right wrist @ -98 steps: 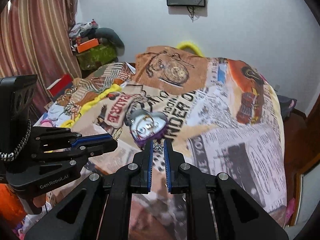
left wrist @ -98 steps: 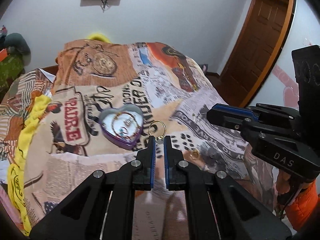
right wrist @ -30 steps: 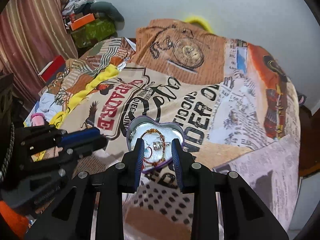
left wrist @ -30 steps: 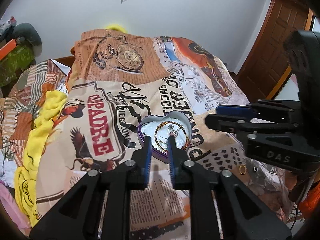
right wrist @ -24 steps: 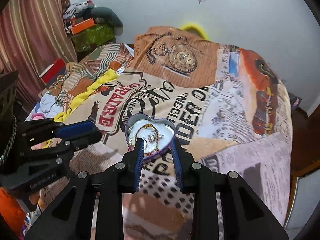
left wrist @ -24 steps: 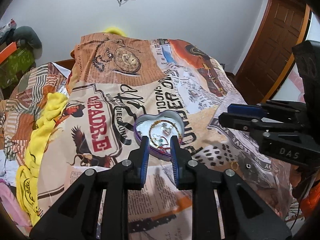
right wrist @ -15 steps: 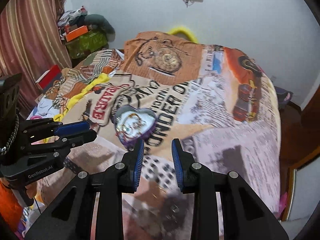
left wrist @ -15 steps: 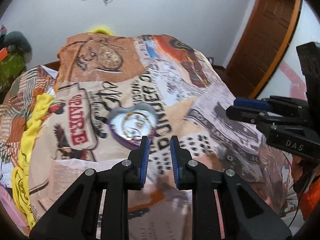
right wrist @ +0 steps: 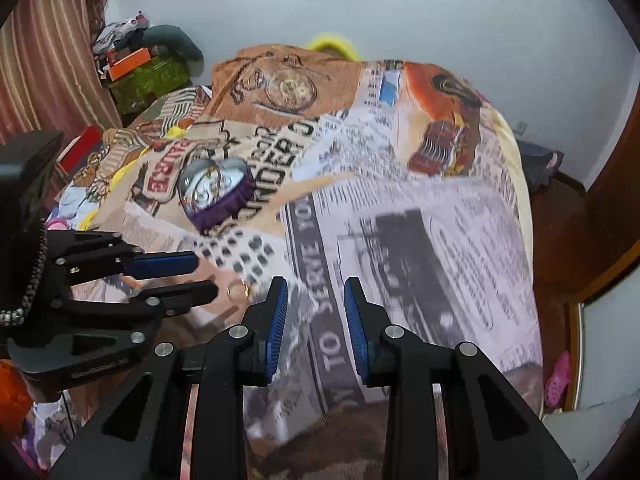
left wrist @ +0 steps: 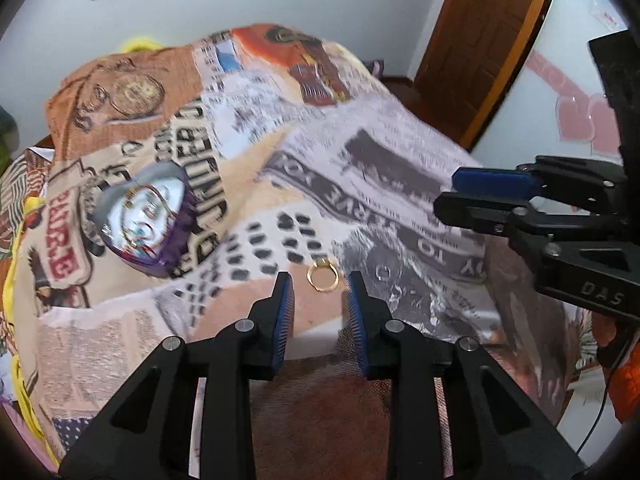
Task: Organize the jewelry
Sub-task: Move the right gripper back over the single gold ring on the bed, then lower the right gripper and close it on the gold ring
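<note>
A purple heart-shaped tin [left wrist: 146, 216] with several pieces of jewelry inside lies on the printed bedspread; it also shows in the right wrist view [right wrist: 216, 194]. A gold ring [left wrist: 322, 279] lies on the bedspread just ahead of my open, empty left gripper [left wrist: 320, 304], between its fingertips. It also shows in the right wrist view [right wrist: 238, 290], just past the left gripper [right wrist: 188, 276]. My right gripper [right wrist: 315, 308] is open and empty over the bedspread, right of the ring; it shows at the right of the left wrist view [left wrist: 460, 196].
The printed bedspread [right wrist: 400, 200] covers the bed. A small clear stone or stud [left wrist: 383, 272] lies right of the ring. Yellow cloth [left wrist: 24, 380] runs along the left edge. A wooden door [left wrist: 488, 40] stands at the right. Clutter [right wrist: 136, 64] is piled by the curtain.
Both grippers have opened and swung right, away from the heart tin. The left gripper has come down around the gold ring; the tin now lies to the left.
</note>
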`<action>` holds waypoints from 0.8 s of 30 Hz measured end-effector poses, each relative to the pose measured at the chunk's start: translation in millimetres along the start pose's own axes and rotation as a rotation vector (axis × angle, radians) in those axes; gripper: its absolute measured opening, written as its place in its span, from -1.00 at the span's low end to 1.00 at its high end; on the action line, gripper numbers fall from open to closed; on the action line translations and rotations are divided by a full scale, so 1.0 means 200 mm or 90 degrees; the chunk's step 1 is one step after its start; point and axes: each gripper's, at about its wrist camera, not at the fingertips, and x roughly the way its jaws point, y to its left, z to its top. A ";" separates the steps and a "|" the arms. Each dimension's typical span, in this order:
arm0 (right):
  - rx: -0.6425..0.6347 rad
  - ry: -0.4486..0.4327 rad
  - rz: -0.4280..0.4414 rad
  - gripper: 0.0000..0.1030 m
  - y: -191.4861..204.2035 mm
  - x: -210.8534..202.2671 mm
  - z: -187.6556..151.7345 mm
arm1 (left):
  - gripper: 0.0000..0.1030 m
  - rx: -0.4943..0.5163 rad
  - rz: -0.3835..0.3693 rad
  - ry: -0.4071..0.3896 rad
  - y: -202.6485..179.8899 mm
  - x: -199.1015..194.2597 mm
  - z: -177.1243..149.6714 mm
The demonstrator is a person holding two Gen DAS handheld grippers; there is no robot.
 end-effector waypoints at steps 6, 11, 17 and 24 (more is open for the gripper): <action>-0.001 0.008 -0.001 -0.48 -0.02 0.03 -0.09 | -0.47 -0.021 -0.009 0.020 0.03 0.10 -0.01; 0.010 0.016 0.034 -0.48 -0.01 0.07 -0.12 | -0.49 -0.028 -0.028 0.024 0.05 0.13 0.00; -0.015 0.027 0.052 -0.48 0.06 0.11 -0.14 | -0.72 -0.044 -0.031 0.019 0.09 0.15 0.02; -0.026 0.045 0.065 -0.48 0.10 0.18 -0.12 | -0.99 -0.061 -0.027 0.005 0.13 0.10 -0.01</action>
